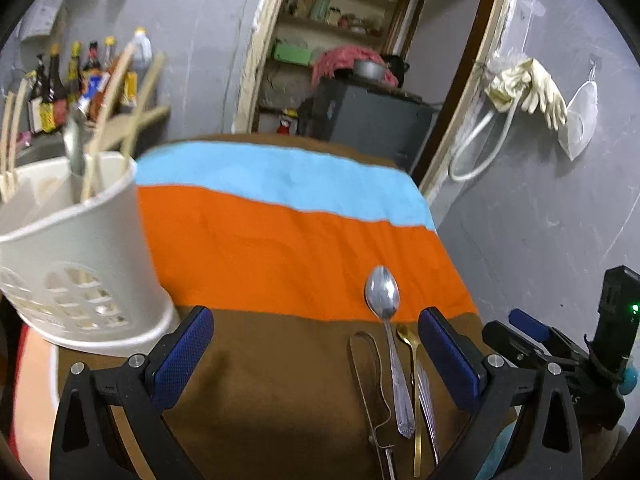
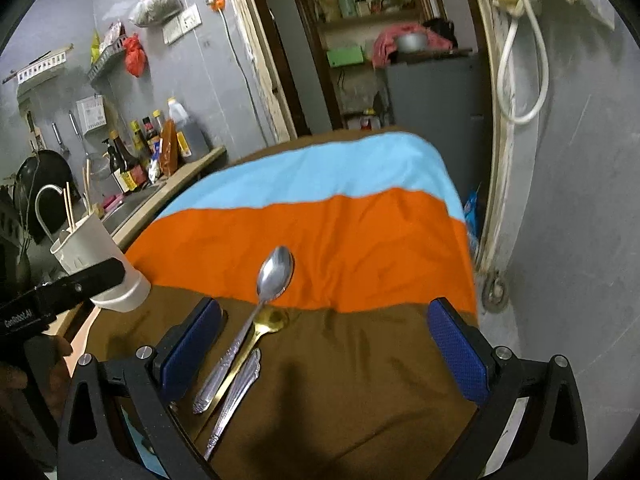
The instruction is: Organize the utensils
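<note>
Holding both grippers spread wide and empty above the brown part of the cloth (image 2: 360, 380), I am gripping nothing with the left gripper (image 1: 316, 354) or the right gripper (image 2: 324, 350). Nearest, lying side by side, are a silver spoon (image 2: 256, 312), a gold spoon (image 2: 260, 330), a steel handle (image 2: 234, 396) and a wire tool (image 1: 370, 384). The silver spoon's bowl is resting on the orange stripe. Farther left, the white holder (image 1: 80, 248) is standing upright with chopsticks (image 1: 108, 112) inside.
</note>
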A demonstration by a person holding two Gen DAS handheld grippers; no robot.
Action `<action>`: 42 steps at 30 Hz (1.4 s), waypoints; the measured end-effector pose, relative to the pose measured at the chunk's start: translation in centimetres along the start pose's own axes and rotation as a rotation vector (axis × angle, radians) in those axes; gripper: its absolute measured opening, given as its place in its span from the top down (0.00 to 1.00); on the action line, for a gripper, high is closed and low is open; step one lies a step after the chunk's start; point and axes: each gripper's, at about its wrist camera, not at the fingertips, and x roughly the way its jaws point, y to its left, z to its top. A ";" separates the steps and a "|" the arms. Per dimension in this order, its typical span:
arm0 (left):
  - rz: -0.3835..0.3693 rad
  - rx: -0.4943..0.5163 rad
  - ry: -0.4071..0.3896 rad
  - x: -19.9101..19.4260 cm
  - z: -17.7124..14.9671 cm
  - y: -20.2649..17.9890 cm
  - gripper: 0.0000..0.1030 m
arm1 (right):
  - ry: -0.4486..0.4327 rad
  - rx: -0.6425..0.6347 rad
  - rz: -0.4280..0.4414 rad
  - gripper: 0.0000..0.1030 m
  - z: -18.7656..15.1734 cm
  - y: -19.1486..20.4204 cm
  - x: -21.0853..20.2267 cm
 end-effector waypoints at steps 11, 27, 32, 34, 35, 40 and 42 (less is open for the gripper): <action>-0.094 -0.036 0.147 3.2 -1.8 0.1 0.33 | 0.135 -0.013 0.050 0.37 -2.5 0.4 1.9; -0.130 -0.035 0.196 3.3 -2.8 -0.1 0.40 | 0.209 -0.121 0.036 0.38 -5.7 4.2 -0.5; -0.127 -0.049 0.200 3.1 -3.0 0.3 0.40 | 0.231 -0.183 -0.027 0.38 -6.1 5.3 -0.5; -0.127 -0.054 0.202 3.0 -3.0 0.5 0.40 | 0.238 -0.218 -0.066 0.38 -6.3 6.0 -0.5; -0.128 -0.057 0.201 3.0 -3.0 0.5 0.40 | 0.242 -0.230 -0.085 0.38 -6.3 6.4 -0.4; -0.131 -0.061 0.204 3.1 -3.2 0.4 0.40 | 0.257 -0.279 -0.152 0.38 -6.2 7.5 -0.3; -0.134 -0.062 0.204 3.1 -3.1 0.3 0.40 | 0.258 -0.292 -0.178 0.38 -5.9 7.5 -0.2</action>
